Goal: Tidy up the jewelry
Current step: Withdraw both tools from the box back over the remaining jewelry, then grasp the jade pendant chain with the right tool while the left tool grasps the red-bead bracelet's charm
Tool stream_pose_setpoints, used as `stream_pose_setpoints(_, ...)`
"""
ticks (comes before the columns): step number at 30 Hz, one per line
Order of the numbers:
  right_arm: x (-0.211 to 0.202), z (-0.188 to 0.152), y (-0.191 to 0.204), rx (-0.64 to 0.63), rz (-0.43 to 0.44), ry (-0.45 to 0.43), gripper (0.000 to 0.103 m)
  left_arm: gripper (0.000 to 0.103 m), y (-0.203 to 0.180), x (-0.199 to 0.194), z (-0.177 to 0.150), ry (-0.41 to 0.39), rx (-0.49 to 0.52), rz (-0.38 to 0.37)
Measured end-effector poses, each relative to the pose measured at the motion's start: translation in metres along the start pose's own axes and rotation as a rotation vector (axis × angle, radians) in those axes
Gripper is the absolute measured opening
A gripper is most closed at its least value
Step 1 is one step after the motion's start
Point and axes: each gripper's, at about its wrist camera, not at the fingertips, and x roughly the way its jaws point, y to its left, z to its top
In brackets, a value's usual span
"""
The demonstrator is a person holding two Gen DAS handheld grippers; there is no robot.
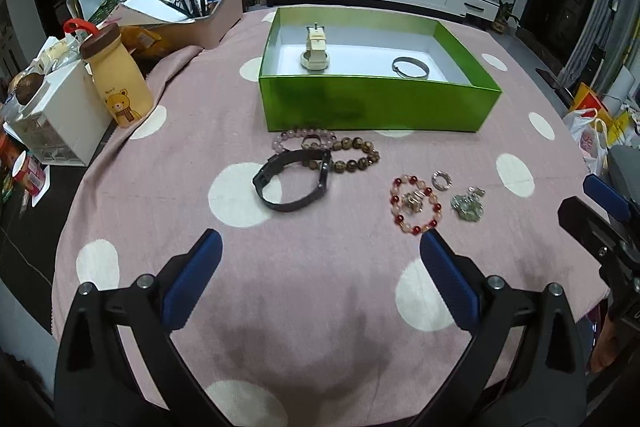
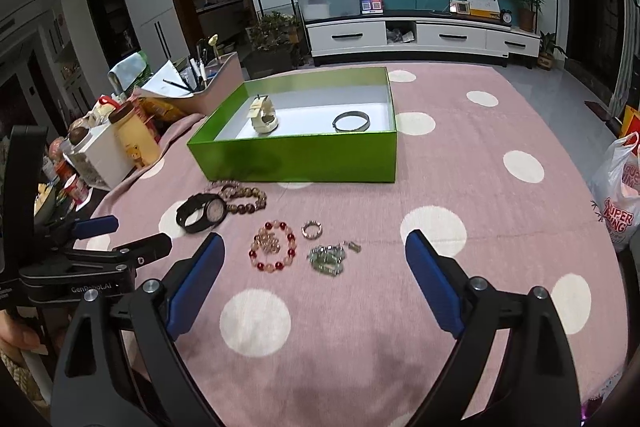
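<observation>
While both tools are hovering over the pink dotted tablecloth (image 1: pixel 320 287), the left gripper (image 1: pixel 320 251) is standing with its blue pads spread wide, holding and touching nothing. The right gripper (image 2: pixel 316 255) is likewise gaping, its jaws empty above the cloth.

Taking the green box (image 1: pixel 376 107) as the landmark and going left to right: inside it, a cream watch (image 1: pixel 315 51) is sitting upright toward the left side, and a thin metal bangle (image 1: pixel 410 67) is lying flat toward the right. Just in front of the box's left half, a pale pink bead bracelet (image 1: pixel 280 143) and a brown bead bracelet (image 1: pixel 356 155) are lying against each other, with a black watch (image 1: pixel 294 179) overlapping them on the near side. Farther in front of the box, toward its right half, a red-and-pink bead bracelet (image 1: pixel 416 205) is encircling a small gold trinket (image 1: pixel 412 201). Beside it, a small silver ring (image 1: pixel 441 181) and a greenish charm cluster (image 1: pixel 468 207) are resting apart on the cloth.
</observation>
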Motion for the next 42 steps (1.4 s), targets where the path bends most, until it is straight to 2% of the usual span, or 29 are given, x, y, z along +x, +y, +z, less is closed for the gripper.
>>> stream_pose_setpoints(20,-0.002,-0.025,0.016,-0.061,0.018,0.058,0.092,0.101,-0.004,-0.012,-0.023,-0.023,0.043,-0.017)
stream_pose_setpoints(33,0.022,-0.043,-0.002,-0.039,0.058,0.113,0.092,0.101,0.024,0.006,-0.032,-0.002,-0.045,-0.026)
stream_pose_setpoints(42,0.042,-0.044,-0.017,-0.008,0.072,0.128,0.092,0.101,0.024,0.02,-0.033,0.007,-0.055,-0.077)
